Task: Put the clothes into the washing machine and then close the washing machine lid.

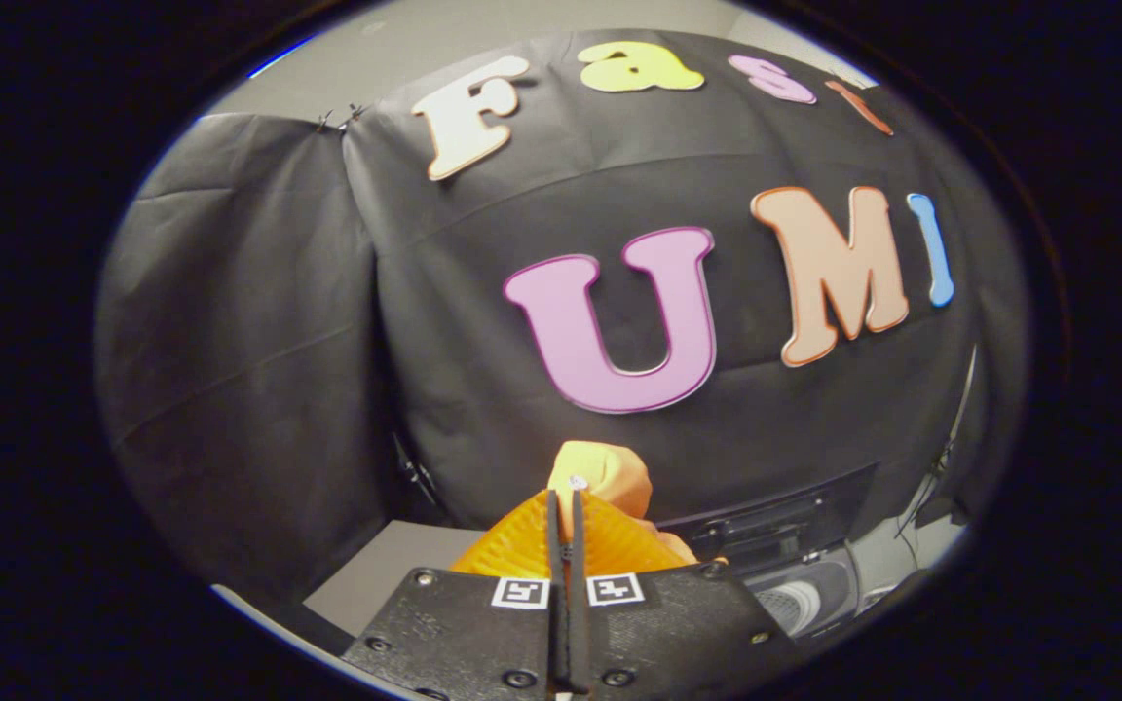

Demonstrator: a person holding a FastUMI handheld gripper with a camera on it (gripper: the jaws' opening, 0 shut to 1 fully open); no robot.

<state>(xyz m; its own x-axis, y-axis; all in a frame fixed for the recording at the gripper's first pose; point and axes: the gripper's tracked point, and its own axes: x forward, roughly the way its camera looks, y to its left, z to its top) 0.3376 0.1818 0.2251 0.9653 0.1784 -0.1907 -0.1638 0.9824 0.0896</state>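
My gripper (pixel 566 498) is lifted high in front of the booth's black cloth wall, its two fingers pressed together on an orange piece of clothing (pixel 600 477). The cloth bunches above the fingertips and hangs down on both sides of them. Below and to the right of the fingers lies the washing machine (pixel 804 594), with its dark control panel behind and a round opening with a pale ribbed drum inside. The machine's lid is not something I can make out.
A pale tabletop (pixel 395 574) shows below and left of the fingers. Cables (pixel 941 477) hang at the right by the cloth wall. A folded black curtain panel (pixel 240 370) stands on the left.
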